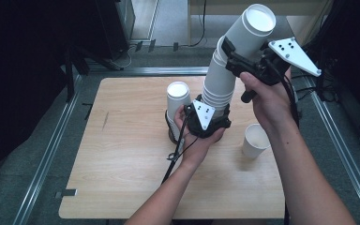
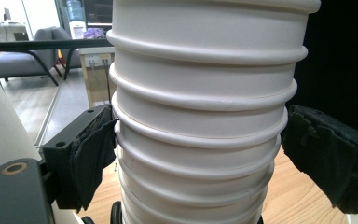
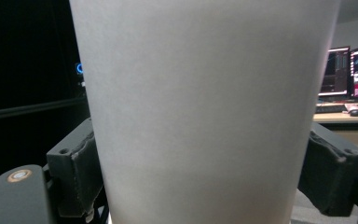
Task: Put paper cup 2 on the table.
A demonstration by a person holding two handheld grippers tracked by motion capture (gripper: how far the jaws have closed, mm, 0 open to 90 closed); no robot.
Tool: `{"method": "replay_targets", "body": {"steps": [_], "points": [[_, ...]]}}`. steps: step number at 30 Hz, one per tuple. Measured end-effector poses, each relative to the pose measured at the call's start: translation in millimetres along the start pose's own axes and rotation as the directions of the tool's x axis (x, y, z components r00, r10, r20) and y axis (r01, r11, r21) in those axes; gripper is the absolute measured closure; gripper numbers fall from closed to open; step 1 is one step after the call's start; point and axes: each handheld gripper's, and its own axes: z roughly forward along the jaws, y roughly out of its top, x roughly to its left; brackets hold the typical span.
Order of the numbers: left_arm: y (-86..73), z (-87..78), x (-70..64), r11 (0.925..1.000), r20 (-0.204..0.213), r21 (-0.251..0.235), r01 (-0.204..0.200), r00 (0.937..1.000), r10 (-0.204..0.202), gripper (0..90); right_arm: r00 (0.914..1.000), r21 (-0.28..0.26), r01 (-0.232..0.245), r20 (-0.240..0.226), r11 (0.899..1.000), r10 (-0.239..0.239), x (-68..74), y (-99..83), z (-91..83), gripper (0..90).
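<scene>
The stack of paper cups stood near the middle of the wooden table, the left gripper closed on its lower rims and the right gripper clamped on the tilted top cup. Light and easily crushed, it probably wanted gentle hold below the rim. A loose cup stood at the near right, with dark floor beyond.

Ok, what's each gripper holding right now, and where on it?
Left gripper clamps the cup stack low, at its rims. Right gripper grips the top cup across its side wall.
</scene>
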Motion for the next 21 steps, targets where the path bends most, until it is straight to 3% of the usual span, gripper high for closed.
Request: {"method": "replay_targets", "body": {"steps": [16, 21], "points": [[-0.2, -2.1, 2.3, 0.9999, 0.016, -0.002, -0.013, 0.9998, 0.013, 10.8, 0.9993, -0.02, 0.013, 0.037, 1.0, -0.012, -18.8, 4.0, -28.6, 13.7], [4.1, -7.1, 3.6, 0.9997, 0.024, -0.005, -0.024, 0.9994, 0.024, 10.1, 0.9965, -0.003, 0.065, 0.054, 0.998, -0.064, -20.2, -3.5, -37.9, 13.7]]}}
